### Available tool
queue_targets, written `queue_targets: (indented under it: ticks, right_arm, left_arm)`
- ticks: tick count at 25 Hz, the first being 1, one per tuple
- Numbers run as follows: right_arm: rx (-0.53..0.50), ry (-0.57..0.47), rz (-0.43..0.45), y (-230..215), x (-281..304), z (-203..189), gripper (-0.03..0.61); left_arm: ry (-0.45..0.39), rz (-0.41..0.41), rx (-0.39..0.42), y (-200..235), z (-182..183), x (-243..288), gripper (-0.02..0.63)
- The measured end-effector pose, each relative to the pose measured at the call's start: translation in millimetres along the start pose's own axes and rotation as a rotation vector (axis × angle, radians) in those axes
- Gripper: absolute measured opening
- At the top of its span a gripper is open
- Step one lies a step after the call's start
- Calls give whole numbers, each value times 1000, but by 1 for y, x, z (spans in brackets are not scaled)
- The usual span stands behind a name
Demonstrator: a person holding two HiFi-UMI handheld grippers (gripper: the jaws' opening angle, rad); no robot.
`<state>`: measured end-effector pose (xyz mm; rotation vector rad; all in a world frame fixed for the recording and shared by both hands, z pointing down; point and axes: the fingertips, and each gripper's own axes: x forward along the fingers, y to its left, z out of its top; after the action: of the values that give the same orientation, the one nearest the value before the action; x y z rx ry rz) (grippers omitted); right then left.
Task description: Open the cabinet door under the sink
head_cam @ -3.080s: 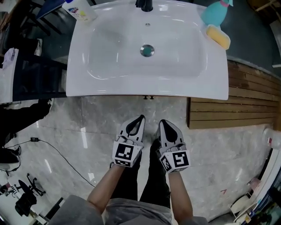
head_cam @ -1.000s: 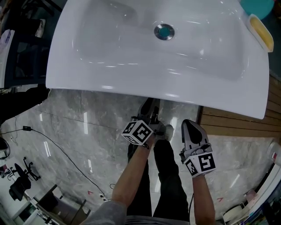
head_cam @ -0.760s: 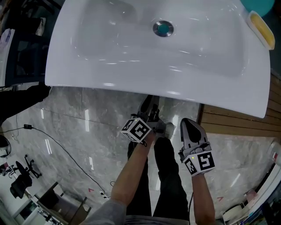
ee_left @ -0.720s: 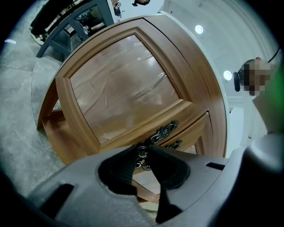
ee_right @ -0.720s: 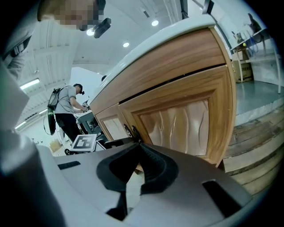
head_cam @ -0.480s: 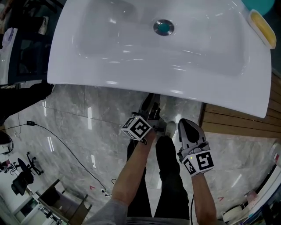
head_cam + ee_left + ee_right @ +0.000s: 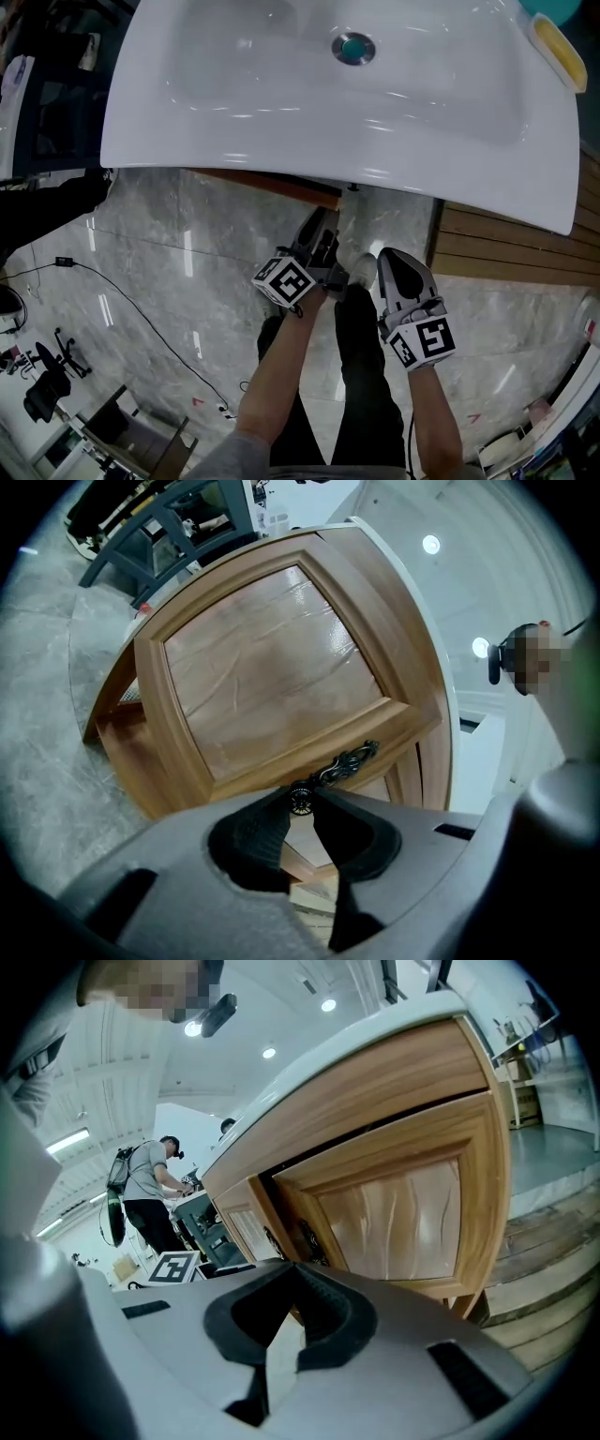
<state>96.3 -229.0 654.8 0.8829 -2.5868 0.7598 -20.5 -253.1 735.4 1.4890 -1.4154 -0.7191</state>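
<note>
Under the sink (image 7: 281,103), the left door (image 7: 262,667) was partway out already, dead ahead of the left gripper (image 7: 300,794). Its jaws had just been closing & pinched the knob (image 7: 300,800) at their tips. Imo the next pull goes back toward the person, left hand obv nearer. Right gripper (image 7: 295,1269) sat beside it, tips together, empty. Count: 2 doors, 1 ajar, right door (image 7: 403,1213) shut; 2 grippers.
</note>
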Motion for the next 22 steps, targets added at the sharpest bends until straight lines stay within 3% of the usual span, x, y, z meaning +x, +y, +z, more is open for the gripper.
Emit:
queue_targets:
  ticks: [12, 22]
  right_arm:
    - [-36, 45, 27, 73, 10, -37, 9]
    - [-60, 64, -8, 120, 11, -63, 9]
  left_arm:
    - [109, -115, -30, 4, -5, -38, 83]
    - [193, -185, -51, 14, -7, -93, 83]
